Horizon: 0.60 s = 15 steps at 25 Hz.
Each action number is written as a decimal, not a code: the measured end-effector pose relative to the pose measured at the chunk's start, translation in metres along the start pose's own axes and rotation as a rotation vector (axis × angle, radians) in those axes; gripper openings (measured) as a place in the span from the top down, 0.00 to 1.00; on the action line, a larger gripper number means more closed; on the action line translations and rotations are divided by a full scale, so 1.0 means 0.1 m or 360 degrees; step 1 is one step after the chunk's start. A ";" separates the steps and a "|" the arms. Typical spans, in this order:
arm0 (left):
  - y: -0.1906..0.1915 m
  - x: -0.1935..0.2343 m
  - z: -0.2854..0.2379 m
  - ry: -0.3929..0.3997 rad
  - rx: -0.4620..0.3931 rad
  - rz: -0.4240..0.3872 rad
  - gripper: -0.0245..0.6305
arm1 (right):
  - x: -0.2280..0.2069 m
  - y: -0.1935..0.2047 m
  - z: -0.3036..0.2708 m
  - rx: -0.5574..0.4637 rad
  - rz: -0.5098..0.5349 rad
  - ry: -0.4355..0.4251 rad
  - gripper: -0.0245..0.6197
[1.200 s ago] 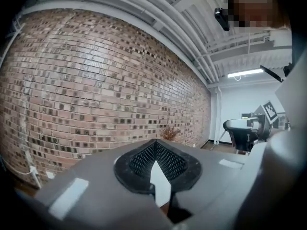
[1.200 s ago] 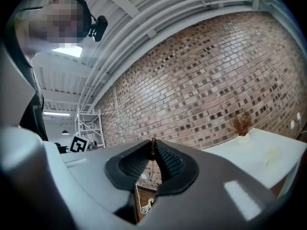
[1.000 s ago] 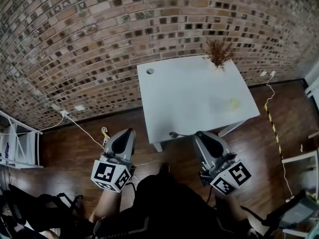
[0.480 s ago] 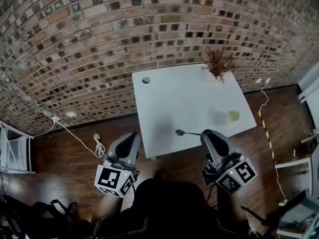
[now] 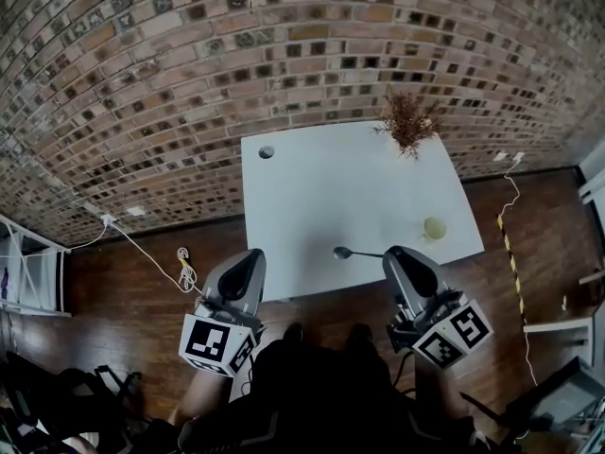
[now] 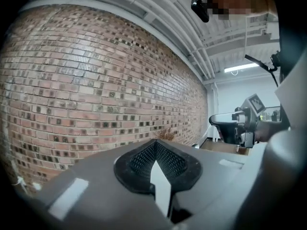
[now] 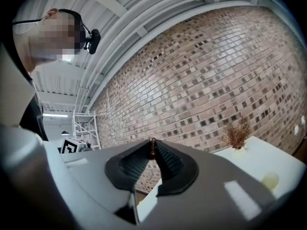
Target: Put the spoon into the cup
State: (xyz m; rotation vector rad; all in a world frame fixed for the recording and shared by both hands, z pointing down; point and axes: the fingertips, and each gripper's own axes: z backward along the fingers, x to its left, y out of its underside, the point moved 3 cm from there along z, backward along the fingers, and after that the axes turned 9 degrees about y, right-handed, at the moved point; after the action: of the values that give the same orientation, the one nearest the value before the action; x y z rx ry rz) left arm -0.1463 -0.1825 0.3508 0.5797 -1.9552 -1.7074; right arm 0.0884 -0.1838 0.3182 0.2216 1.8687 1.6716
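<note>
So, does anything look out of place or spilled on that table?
Nothing looks spilled or broken. The cup stands on the white table near its right edge. The only quirk is that the spoon sticks out sideways from the right hand-held gripper, across its jaws rather than along them.

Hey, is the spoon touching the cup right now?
Apart. The head view shows the spoon held in the right gripper, with bare table between it and the cup.
</note>
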 end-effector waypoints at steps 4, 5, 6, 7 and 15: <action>0.00 -0.34 -0.27 -0.0097 -0.0010 0.0041 0.97 | -0.43 -0.15 0.19 0.0029 0.0039 -0.0072 0.89; 0.01 -0.42 -0.33 -0.0122 -0.0012 0.0052 0.97 | -0.54 -0.19 0.24 0.0034 0.0048 -0.0093 0.89; 0.01 -0.50 -0.39 -0.0145 -0.0016 0.0064 0.97 | -0.64 -0.23 0.28 0.0034 0.0055 -0.0116 0.89; 0.01 -0.58 -0.46 -0.0165 -0.0021 0.0071 0.97 | -0.73 -0.27 0.32 0.0032 0.0062 -0.0137 0.89; -0.12 -1.25 -0.84 -0.0203 -0.0059 0.0032 0.97 | -1.40 -0.40 0.59 0.0034 0.0057 -0.0192 0.89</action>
State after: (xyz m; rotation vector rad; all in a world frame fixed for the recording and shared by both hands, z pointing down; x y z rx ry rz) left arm 0.0041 -0.1756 0.3385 0.4463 -2.0041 -1.8040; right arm 0.2422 -0.2123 0.3257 0.3585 1.8036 1.6254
